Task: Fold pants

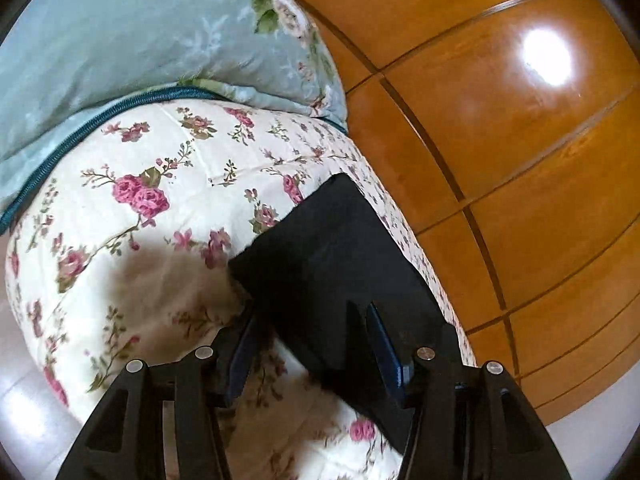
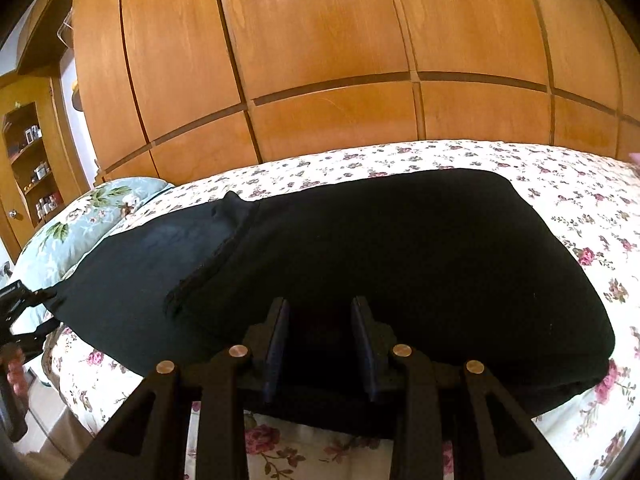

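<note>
Black pants (image 2: 360, 256) lie spread across a floral bedspread (image 2: 560, 184), one layer folded over with a seam edge running diagonally on the left. My right gripper (image 2: 320, 312) is open, its jaws apart just above the near edge of the pants. In the left wrist view one end of the pants (image 1: 332, 264) lies near the bed's edge. My left gripper (image 1: 316, 316) is open over that end, fingers spread on either side of the fabric corner. The left gripper also shows at the far left of the right wrist view (image 2: 20, 312).
A pale blue floral pillow (image 1: 140, 40) lies at the head of the bed, also in the right wrist view (image 2: 80, 216). A wooden wardrobe (image 2: 340, 60) stands close behind the bed. Open shelves (image 2: 32, 168) stand at the left.
</note>
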The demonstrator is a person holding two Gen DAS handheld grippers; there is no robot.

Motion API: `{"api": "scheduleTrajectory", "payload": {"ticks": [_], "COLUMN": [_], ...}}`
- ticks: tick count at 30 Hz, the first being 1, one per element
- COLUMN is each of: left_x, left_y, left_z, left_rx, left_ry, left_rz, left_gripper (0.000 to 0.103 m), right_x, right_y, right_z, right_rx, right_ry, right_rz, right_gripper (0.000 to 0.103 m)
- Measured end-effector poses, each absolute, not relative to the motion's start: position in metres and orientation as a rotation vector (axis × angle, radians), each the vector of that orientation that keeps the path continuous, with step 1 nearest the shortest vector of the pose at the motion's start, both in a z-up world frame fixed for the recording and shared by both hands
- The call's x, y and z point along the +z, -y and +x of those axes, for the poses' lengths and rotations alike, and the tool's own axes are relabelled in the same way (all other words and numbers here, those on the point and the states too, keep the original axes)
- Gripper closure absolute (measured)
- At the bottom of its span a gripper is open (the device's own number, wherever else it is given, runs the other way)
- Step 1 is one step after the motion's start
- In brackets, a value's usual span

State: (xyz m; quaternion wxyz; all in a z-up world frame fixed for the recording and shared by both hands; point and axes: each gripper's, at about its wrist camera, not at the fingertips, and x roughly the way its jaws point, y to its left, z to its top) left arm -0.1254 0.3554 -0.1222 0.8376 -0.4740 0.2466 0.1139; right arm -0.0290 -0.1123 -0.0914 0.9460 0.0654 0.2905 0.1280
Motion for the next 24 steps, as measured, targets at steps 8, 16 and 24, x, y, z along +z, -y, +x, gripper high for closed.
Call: {"api": "scheduleTrajectory", "payload": {"ticks": [8, 16, 24], "left_x": [-0.116, -0.044, 0.025], "left_y": [-0.363, -0.330, -0.263], "left_z": [-0.110, -0.098, -0.078], "left_rx": [0.252, 0.132, -0.095], "left_ry": [-0.545, -0.412, -0.325], "left_rz": [-1.001, -0.841, -0.655], "left_gripper": [0.088, 0.089, 0.090], "right_x": [-0.092, -0.089, -0.072], "right_y": [0.113, 0.116, 0.146], "right_z": [-0.029, -0.027, -0.025], "right_rx": [0.260, 0.272, 0.297], "right_ry": [-0.589, -0.608, -0.638], "right_rz": [0.129, 0.153, 0.273], "right_gripper": [0.070, 0.069, 0.069]}}
